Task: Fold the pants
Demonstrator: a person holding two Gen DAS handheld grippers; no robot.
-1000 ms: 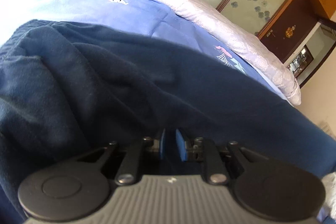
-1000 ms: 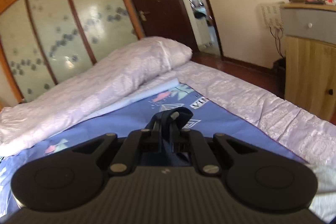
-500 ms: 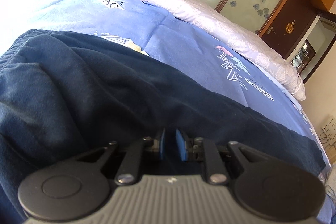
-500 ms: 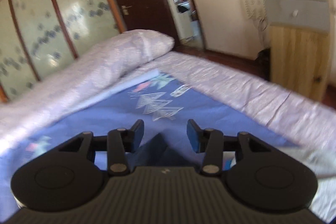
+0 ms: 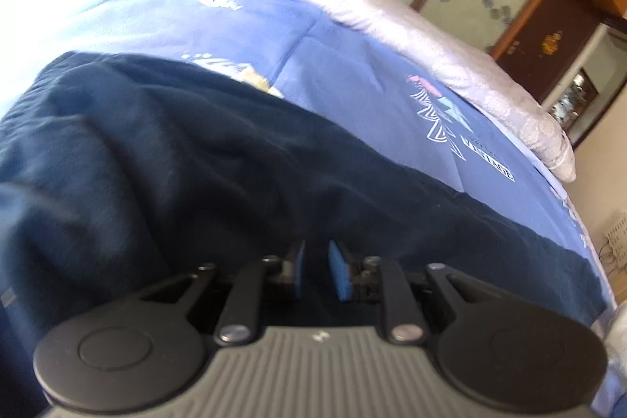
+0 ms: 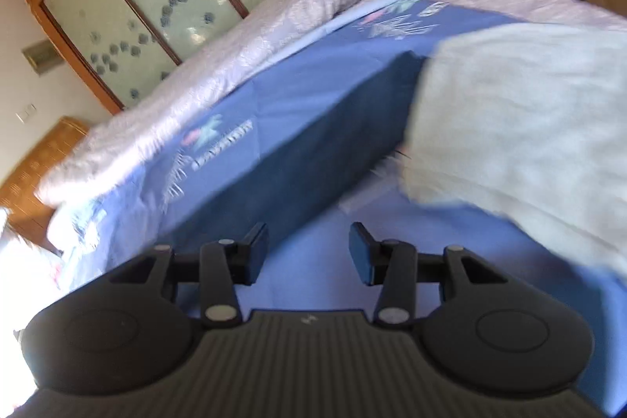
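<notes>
Released since the earlier frame, the pants [image 6: 313,128] lie flat; right gripper [image 6: 309,249] spread empty, left gripper [image 5: 319,269] apparently easing apart over them.

Daylight floods both my views. In the left wrist view, glare bleaches the blue bedsheet [image 5: 243,38] at upper left, and the dark pants [image 5: 219,175] lose detail. In my right wrist view, motion blur smears everything. Fisheye distortion bends the edges of both.
</notes>
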